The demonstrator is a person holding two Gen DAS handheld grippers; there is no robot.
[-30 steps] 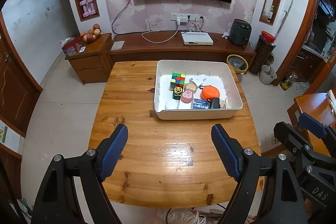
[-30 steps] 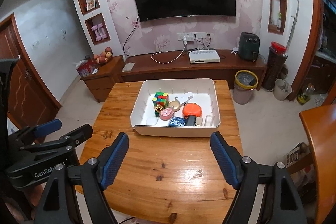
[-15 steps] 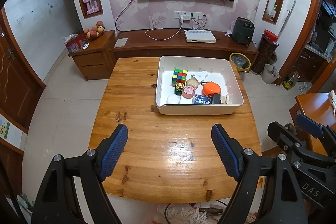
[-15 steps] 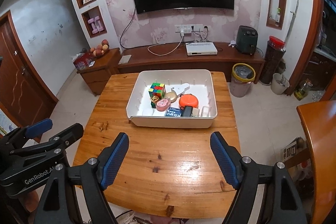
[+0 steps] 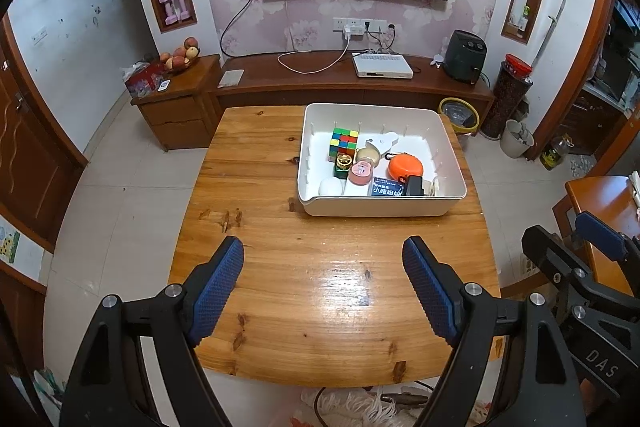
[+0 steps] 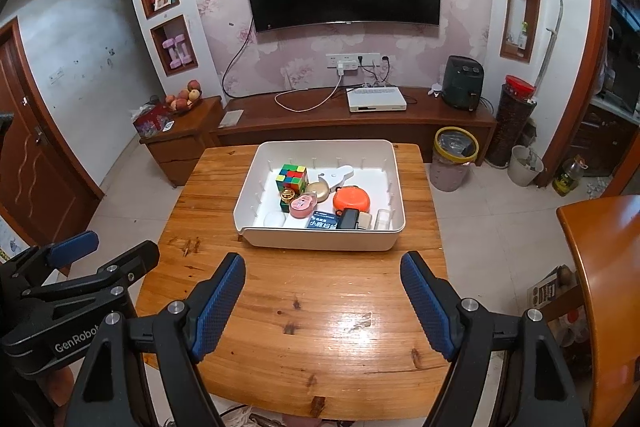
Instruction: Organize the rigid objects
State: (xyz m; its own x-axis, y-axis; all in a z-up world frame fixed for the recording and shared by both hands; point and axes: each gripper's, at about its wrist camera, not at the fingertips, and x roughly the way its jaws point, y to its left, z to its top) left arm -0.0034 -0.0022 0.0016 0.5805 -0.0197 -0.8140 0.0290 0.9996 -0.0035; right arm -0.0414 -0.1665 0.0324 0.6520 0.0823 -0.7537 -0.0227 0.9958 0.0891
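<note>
A white bin [image 5: 452, 155] [image 6: 394, 183] stands on the far right part of a wooden table [image 5: 304, 279] [image 6: 304, 303]. Inside lie a colour cube [image 5: 343, 143] [image 6: 292, 178], an orange round case [image 5: 405, 166] [image 6: 352, 197], a pink round item [image 5: 360, 173] [image 6: 302, 206], a dark blue box [image 5: 385, 187] [image 6: 323, 221], a black block [image 5: 414, 185] [image 6: 349, 218] and a white rounded item [image 5: 330, 186] [image 6: 274, 219]. My left gripper [image 5: 323, 267] and right gripper [image 6: 323, 283] are both open and empty, held above the table's near half, well short of the bin.
A TV cabinet [image 6: 352, 123] with a white set-top box [image 6: 376, 99] runs along the far wall. A yellow-rimmed waste bin [image 6: 456, 157] stands right of the table. An orange chair [image 6: 604, 267] is at the right. A side cabinet with fruit [image 5: 180, 83] is at the far left.
Both grippers have drawn back and risen, so the table and bin look smaller and farther. The jaws have stayed open; nothing in the bin has moved.
</note>
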